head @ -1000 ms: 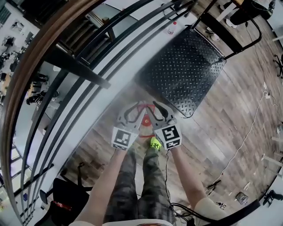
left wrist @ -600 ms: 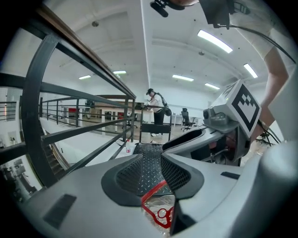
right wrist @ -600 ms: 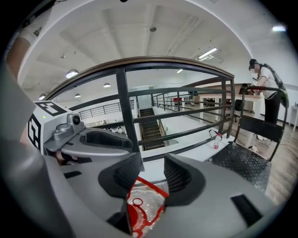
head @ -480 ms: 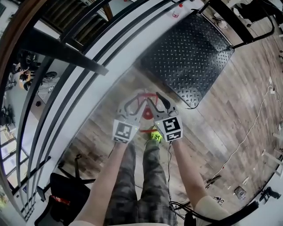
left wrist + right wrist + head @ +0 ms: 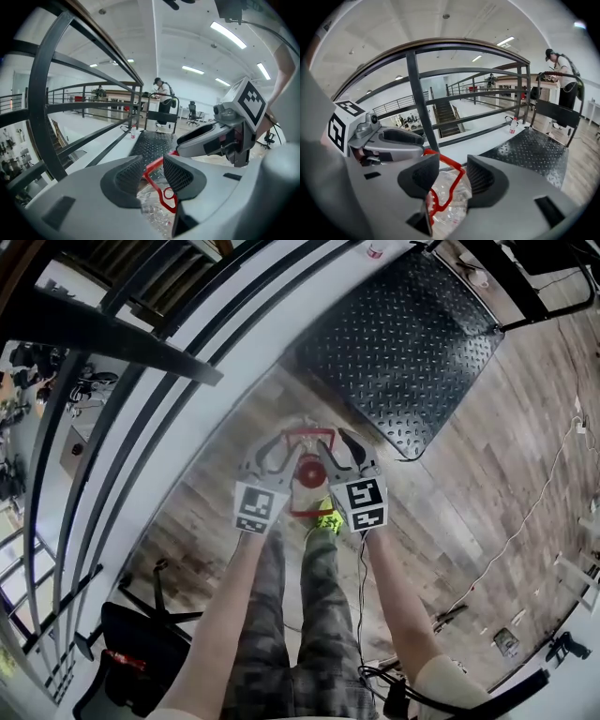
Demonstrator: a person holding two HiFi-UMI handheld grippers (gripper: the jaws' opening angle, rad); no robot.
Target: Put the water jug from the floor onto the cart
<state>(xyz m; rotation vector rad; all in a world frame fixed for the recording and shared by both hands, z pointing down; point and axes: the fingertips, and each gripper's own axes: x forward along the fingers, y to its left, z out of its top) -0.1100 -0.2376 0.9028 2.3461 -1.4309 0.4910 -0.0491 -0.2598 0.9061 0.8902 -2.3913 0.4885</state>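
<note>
A clear water jug (image 5: 308,486) with a red cap and red carry handle (image 5: 309,433) stands on the wood floor by my feet. My left gripper (image 5: 277,452) and right gripper (image 5: 339,448) hang over it on either side of the handle. Both sets of jaws are opening. In the left gripper view the left gripper (image 5: 152,172) has the red handle (image 5: 165,196) in the gap between its pads, untouched. In the right gripper view the right gripper (image 5: 453,176) frames the handle (image 5: 449,187) and the jug (image 5: 454,201) the same way. The cart (image 5: 403,343), a black tread-plate platform, lies just beyond.
A black metal railing (image 5: 141,362) runs along the left over a white ledge. A small bottle (image 5: 374,251) stands at the cart's far corner. A person (image 5: 565,79) stands behind the cart's push bar. A black chair base (image 5: 131,652) and cables (image 5: 506,540) lie on the floor.
Both grippers have sunk toward the jug and their jaws have spread wider. The jug's red cap now shows between them.
</note>
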